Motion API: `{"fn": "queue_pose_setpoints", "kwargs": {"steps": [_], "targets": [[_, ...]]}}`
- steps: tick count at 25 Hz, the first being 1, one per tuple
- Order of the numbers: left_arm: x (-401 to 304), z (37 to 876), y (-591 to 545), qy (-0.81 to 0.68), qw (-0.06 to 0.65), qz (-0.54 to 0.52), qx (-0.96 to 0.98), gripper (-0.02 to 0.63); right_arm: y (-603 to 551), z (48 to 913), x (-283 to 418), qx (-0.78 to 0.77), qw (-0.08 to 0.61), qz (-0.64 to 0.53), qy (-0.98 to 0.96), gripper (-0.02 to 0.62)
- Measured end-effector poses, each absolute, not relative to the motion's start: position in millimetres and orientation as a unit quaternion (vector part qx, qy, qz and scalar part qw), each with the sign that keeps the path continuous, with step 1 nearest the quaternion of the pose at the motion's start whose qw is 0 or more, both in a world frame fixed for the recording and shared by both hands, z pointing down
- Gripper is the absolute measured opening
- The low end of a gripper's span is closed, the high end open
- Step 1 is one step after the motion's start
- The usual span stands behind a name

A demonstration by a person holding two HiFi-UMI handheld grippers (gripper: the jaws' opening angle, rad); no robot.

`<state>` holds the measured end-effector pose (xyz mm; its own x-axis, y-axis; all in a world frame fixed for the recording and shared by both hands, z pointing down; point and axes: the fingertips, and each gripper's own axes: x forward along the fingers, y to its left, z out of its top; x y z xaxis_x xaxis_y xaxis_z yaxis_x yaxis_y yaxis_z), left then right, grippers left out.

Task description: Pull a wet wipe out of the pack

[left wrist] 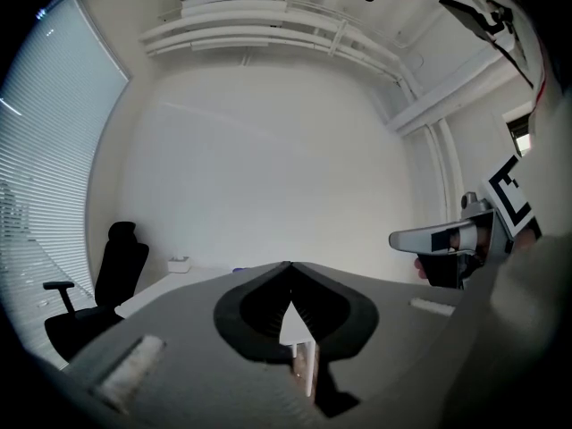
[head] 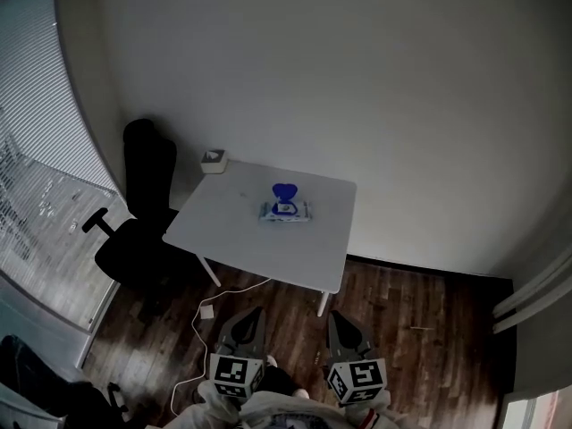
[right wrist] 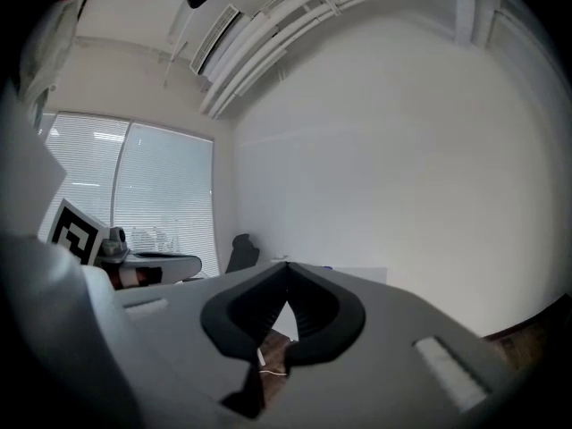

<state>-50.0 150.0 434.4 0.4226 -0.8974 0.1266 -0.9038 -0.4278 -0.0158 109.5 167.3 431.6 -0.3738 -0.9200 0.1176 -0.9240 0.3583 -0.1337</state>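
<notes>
A wet wipe pack point(head: 285, 209) with its blue lid standing open lies near the middle of the white table point(head: 232, 239). Both grippers are held low, well short of the table, over the wooden floor. My left gripper point(head: 251, 315) has its jaws together with nothing between them, and its own view point(left wrist: 289, 264) shows the tips meeting. My right gripper point(head: 338, 318) is likewise shut and empty, with its tips touching in its own view point(right wrist: 286, 264). The pack is hidden behind the jaws in both gripper views.
A black office chair point(head: 138, 226) stands at the table's left side. A small white box point(head: 214, 160) sits on the table's far left corner. A white cable with a plug point(head: 205, 312) trails over the floor. Window blinds point(head: 40, 177) fill the left wall.
</notes>
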Motion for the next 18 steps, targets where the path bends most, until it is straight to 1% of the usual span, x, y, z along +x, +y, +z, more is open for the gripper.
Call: {"fn": "queue_pose_setpoints", "kwargs": {"steps": [10, 18], "targets": [[-58.0, 446.4, 118.0, -0.525, 0.033, 0.066, 0.848, 0.003, 142.9, 445.4, 102.4, 0.562, 0.017, 0.106, -0.82, 0.005], [-67.6, 458.5, 61.1, -0.52, 0.046, 0.064, 0.851, 0.003, 81.3, 453.0, 88.0, 0.562, 0.032, 0.113, -0.819, 0.006]]}}
